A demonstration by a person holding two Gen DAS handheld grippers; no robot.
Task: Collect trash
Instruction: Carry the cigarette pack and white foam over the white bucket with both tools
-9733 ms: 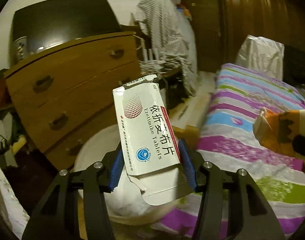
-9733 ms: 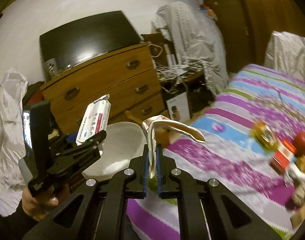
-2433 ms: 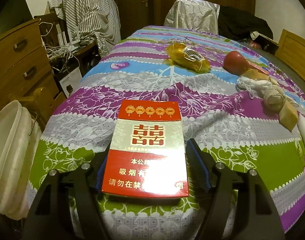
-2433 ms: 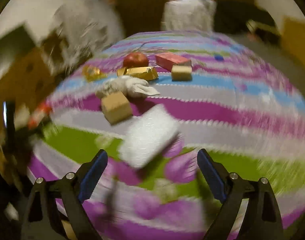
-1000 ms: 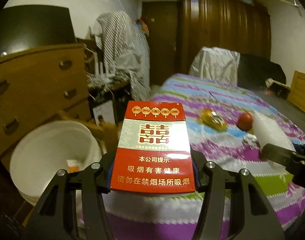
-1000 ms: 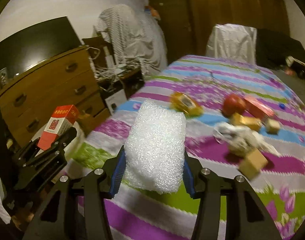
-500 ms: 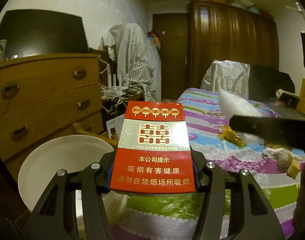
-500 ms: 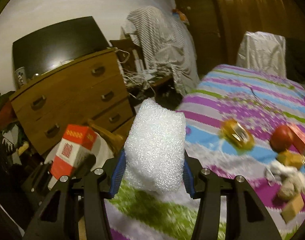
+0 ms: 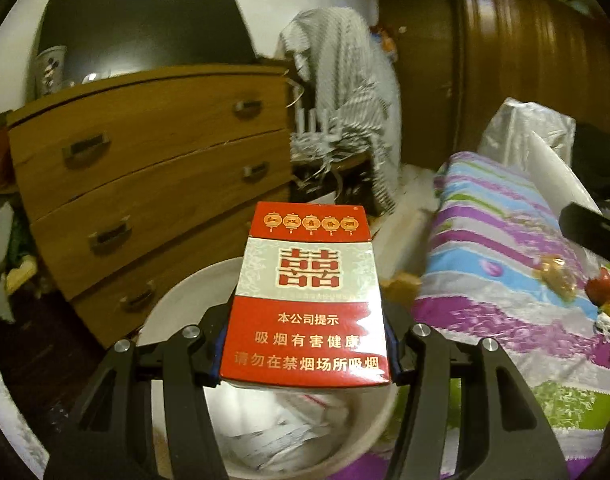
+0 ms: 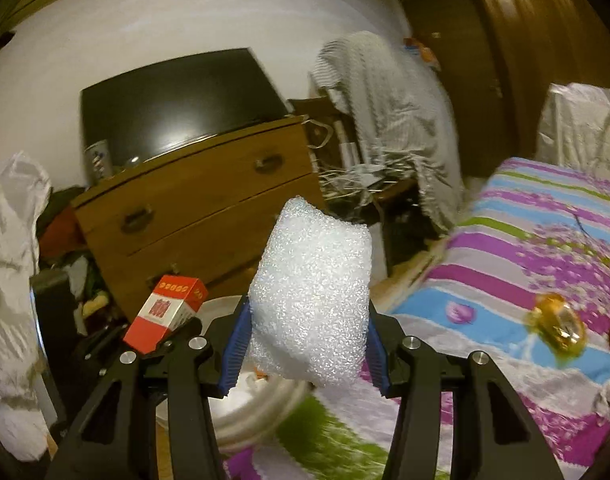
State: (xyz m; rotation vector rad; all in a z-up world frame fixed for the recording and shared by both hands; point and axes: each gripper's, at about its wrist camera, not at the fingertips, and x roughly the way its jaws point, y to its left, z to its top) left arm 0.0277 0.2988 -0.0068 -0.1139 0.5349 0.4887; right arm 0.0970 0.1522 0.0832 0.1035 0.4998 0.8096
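Left claw clamped on a red and white cigarette box, held upright over the white bin just below and ahead of the fingers

Right claw clamped on a lump of white foam wrap, with the bin's rim just below and to the left of it

Some way through, by the look of it: crumpled white paper already in the bin under the left claw, both pieces in hand not yet dropped

Left to collect on the bed, off to the right of the right claw and well apart from the bin: a yellow wrapper, plus something red at the frame edge, too cut off to name

Bed covered in a striped purple, blue, green and grey spread, soft and uneven underfoot for small litter

Beyond the bin, a wooden chest of drawers with a dark television on top; striped cloth draped to the right of it, dark wooden wardrobe further right; dim, cluttered bedroom
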